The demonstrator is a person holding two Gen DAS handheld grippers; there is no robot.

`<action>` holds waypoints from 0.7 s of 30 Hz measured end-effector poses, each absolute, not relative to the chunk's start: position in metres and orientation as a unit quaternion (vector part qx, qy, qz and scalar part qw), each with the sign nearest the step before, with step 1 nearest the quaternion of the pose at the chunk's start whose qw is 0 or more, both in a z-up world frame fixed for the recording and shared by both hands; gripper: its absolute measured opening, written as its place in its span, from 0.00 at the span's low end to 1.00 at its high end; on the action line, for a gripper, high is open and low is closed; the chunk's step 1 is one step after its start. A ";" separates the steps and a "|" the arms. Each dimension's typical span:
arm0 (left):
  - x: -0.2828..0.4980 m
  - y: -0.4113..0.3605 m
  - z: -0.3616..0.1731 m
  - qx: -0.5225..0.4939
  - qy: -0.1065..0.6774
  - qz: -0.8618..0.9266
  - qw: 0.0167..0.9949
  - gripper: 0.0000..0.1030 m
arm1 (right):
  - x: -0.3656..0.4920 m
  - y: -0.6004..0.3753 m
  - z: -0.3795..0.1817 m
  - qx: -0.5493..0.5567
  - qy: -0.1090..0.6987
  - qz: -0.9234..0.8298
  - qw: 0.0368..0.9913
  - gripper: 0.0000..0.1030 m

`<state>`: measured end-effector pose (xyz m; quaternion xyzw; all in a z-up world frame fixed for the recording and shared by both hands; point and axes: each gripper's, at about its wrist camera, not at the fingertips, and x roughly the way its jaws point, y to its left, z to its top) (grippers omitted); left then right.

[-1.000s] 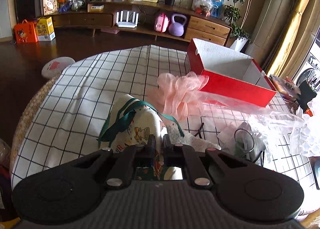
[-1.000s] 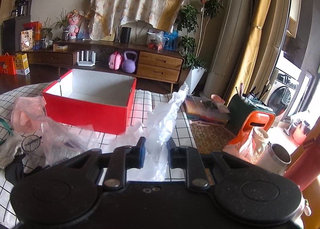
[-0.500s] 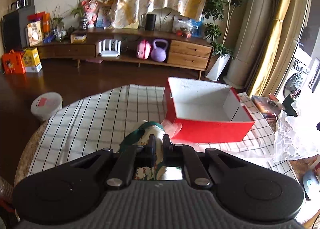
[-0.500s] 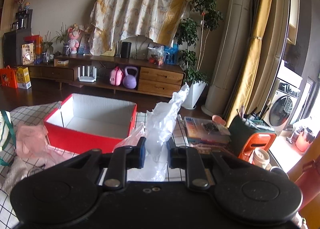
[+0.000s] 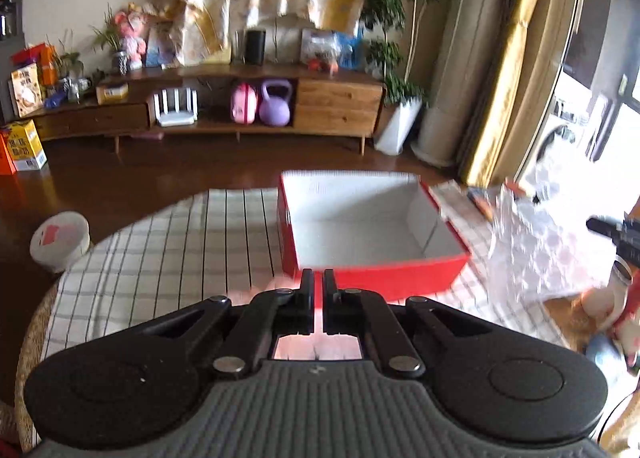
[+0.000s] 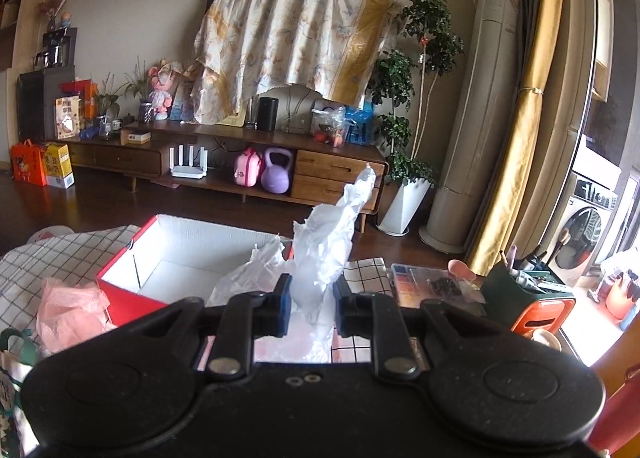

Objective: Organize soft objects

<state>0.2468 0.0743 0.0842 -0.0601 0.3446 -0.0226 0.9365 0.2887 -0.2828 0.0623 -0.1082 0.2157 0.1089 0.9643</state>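
Note:
An open red box [image 5: 372, 218] with a white inside stands on the checked tablecloth [image 5: 180, 258], just beyond my left gripper [image 5: 319, 278]. That gripper is shut, and nothing shows between its fingertips. Pink mesh [image 5: 276, 286] peeks out under them. My right gripper [image 6: 310, 290] is shut on a crumpled white plastic bag [image 6: 332, 242] that sticks up above the box's [image 6: 192, 258] near right corner. The pink mesh [image 6: 68, 310] lies left of the box. A white tote with green handles [image 6: 14, 354] shows at the lower left edge of the right wrist view.
A white round tub [image 5: 58, 240] sits on the floor left of the table. On the right stand a clear case [image 6: 432, 282] and a green and orange organizer with brushes [image 6: 528, 298]. A wooden cabinet [image 6: 240, 162] lines the far wall.
The left gripper rose and swung toward the red box; the tote that was between its fingers no longer shows there. The right gripper lifted, still holding the plastic bag.

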 end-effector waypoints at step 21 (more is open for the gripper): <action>0.156 0.042 -0.035 -0.077 0.437 -0.045 0.895 0.72 | 0.260 -0.280 0.043 -0.113 0.230 0.120 0.959 0.19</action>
